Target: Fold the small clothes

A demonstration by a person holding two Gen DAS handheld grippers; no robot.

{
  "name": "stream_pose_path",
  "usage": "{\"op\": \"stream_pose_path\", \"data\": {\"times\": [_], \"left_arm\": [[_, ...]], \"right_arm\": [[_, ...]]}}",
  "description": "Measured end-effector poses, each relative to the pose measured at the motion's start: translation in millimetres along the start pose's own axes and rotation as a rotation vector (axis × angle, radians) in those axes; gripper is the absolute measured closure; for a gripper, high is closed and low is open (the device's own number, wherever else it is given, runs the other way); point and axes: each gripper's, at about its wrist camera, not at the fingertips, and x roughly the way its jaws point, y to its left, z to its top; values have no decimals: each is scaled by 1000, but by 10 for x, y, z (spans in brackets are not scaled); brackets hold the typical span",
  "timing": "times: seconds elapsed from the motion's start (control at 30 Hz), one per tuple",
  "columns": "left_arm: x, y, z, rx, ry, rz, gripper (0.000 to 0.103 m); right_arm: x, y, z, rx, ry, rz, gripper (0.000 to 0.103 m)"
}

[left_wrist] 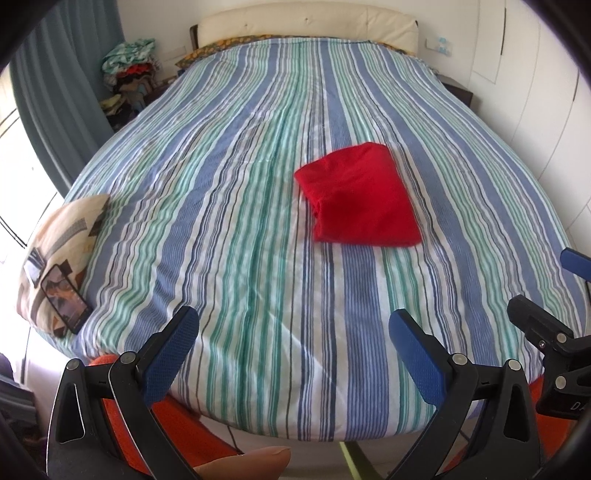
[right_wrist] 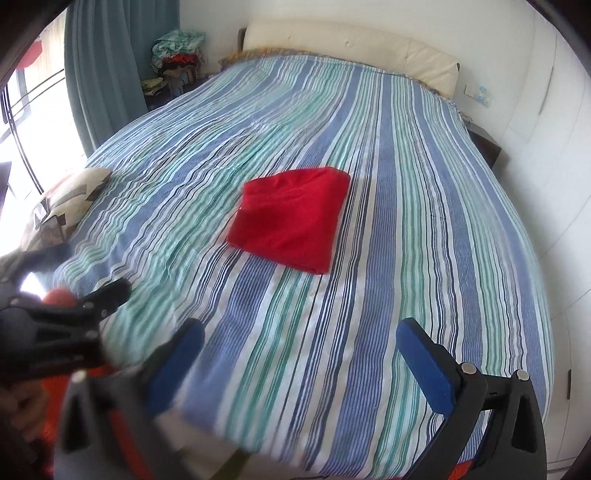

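A red garment point(left_wrist: 360, 194), folded into a flat rectangle, lies on the striped bedspread point(left_wrist: 229, 184) a little right of the bed's middle; it also shows in the right wrist view point(right_wrist: 290, 218). My left gripper point(left_wrist: 293, 328) is open and empty, held over the near edge of the bed, well short of the garment. My right gripper point(right_wrist: 301, 341) is open and empty, also near the foot of the bed. The right gripper's black frame point(left_wrist: 550, 339) shows at the right edge of the left wrist view.
A patterned cushion point(left_wrist: 62, 243) with a phone point(left_wrist: 66, 295) on it lies at the bed's left edge. A pile of clothes point(left_wrist: 129, 70) stands beside the cream headboard point(left_wrist: 306, 22). Teal curtains point(right_wrist: 107, 59) hang left; white wardrobe doors point(right_wrist: 546, 184) stand right.
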Motion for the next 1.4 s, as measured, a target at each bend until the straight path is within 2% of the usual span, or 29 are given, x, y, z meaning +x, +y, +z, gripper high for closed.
{"op": "stream_pose_path", "data": {"times": [0.23, 0.4, 0.6, 0.93, 1.4], "left_arm": [[40, -36, -7, 63, 1, 21, 0], [66, -87, -11, 93, 3, 20, 1], [68, -122, -24, 88, -1, 21, 1], [71, -92, 1, 71, -5, 30, 1], [62, -159, -9, 96, -17, 52, 1]], "right_arm": [[111, 7, -56, 15, 35, 11, 1], [60, 51, -45, -10, 17, -21, 1], [31, 39, -45, -19, 4, -63, 1], [28, 30, -54, -26, -3, -68, 1], [40, 30, -68, -31, -3, -88, 1]]}}
